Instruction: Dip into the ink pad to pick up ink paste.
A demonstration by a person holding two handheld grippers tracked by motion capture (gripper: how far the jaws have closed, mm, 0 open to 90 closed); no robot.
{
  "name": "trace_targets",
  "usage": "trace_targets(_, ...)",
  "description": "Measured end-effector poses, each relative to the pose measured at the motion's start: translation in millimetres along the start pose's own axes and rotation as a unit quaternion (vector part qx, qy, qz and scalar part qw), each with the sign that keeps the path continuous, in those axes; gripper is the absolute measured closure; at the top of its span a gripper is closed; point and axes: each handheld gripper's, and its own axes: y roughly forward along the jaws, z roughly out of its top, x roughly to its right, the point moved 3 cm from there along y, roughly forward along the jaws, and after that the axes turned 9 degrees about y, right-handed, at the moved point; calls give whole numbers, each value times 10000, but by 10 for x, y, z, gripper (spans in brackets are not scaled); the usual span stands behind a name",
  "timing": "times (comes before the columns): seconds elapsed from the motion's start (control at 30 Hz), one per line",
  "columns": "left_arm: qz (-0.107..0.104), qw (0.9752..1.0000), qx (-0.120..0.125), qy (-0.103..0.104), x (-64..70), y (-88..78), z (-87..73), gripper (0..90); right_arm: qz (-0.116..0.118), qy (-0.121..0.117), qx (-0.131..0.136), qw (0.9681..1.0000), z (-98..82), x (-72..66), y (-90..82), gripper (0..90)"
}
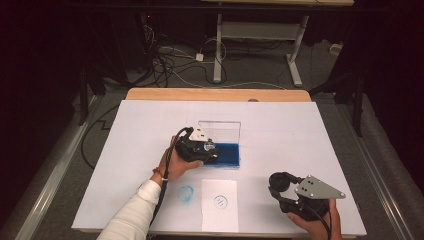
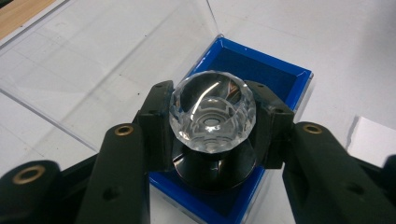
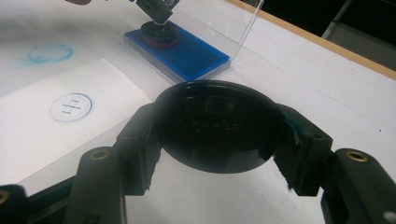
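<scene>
My left gripper is shut on a stamp with a faceted clear knob and a black round base. The base rests on the blue ink pad, whose clear lid stands open behind it. My right gripper is shut on a black round cap, held above the table's near right part. In the right gripper view the stamp stands on the pad farther off.
A white paper slip with a round blue stamped mark lies near the front edge. A blue ring smudge marks the white table cover to its left. The wooden table edge runs along the back.
</scene>
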Motion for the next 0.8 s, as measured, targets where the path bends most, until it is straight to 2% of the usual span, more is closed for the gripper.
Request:
trace_targets(0.2, -159, 9998, -128, -63, -40, 5, 101, 547, -12, 6, -2, 10000, -3, 13, -1, 384)
trace_targets(0.23, -192, 9997, -107, -39, -35, 0, 147, 548, -14, 12, 7, 10000, -2, 16, -4, 384)
trace_targets(0.33, -124, 9998, -60, 162, -32, -57, 335, 548, -36, 25, 15, 10000, 0, 34, -10, 384)
trace_targets(0.4, -103, 9997, 3, 222, -37, -92, 450, 548, -41, 25, 22, 10000, 0, 45, -15, 385)
trace_targets(0.53, -103, 9993, -10, 365, -32, -95, 603, 548, -46, 33, 39, 10000, -3, 54, -29, 384)
trace_targets(0.67, -139, 9988, -136, 459, 4, -37, 648, 548, -56, 35, 46, 10000, -3, 53, -41, 384)
trace_targets(0.8, -176, 9990, -106, 408, 9, 19, 638, 547, -83, 35, 49, 9999, -3, 60, -40, 384)
